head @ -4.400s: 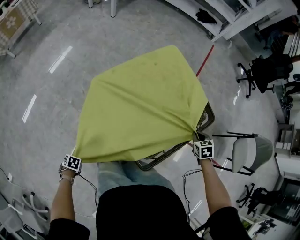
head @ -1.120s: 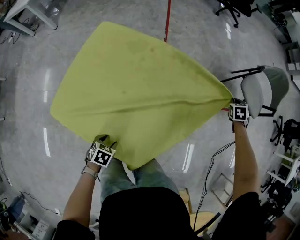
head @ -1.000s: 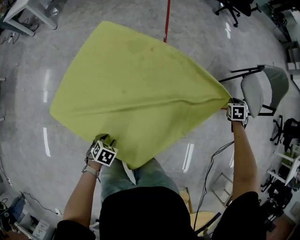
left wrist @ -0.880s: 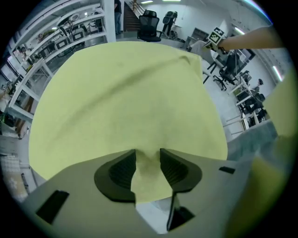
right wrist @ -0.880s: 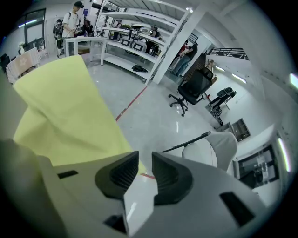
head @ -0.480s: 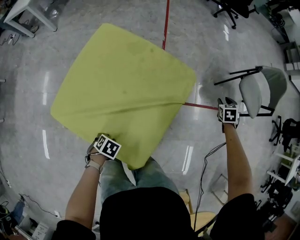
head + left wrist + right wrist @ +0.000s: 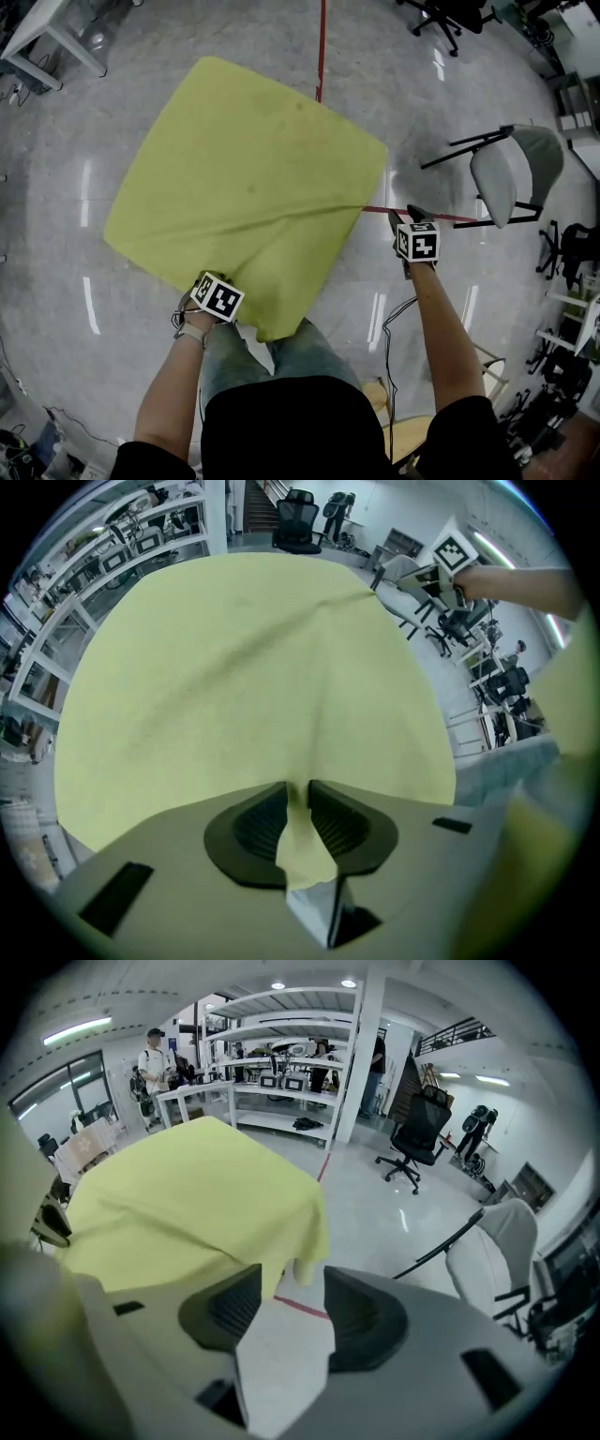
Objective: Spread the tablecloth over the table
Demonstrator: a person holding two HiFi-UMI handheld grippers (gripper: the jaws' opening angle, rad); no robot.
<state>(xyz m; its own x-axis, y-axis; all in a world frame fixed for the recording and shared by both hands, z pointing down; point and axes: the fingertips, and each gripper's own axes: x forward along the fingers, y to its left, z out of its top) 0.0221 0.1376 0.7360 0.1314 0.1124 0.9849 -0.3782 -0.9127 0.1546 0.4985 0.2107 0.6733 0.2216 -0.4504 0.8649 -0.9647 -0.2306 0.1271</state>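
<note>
Right gripper [image 7: 291, 1283] now hangs free of the tablecloth [image 7: 244, 178], jaws just opened wide and empty, the dropped corner just ahead-left. Left gripper [image 7: 298, 803], jaws just closing, pinches a cloth fold.

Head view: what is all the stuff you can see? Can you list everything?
tablecloth: one, yellow-green, spread out in the middle
floor: one, grey and shiny, all around
red floor lines: two, one beyond the cloth, one toward the chair
folding chair: one, grey with black legs, on the right
office chair: one, black, beyond the folding chair
left gripper: one, grey, jaws just closing, pinching the tablecloth's near edge
right gripper: one, grey, jaws just opened wide, nothing between them
</note>
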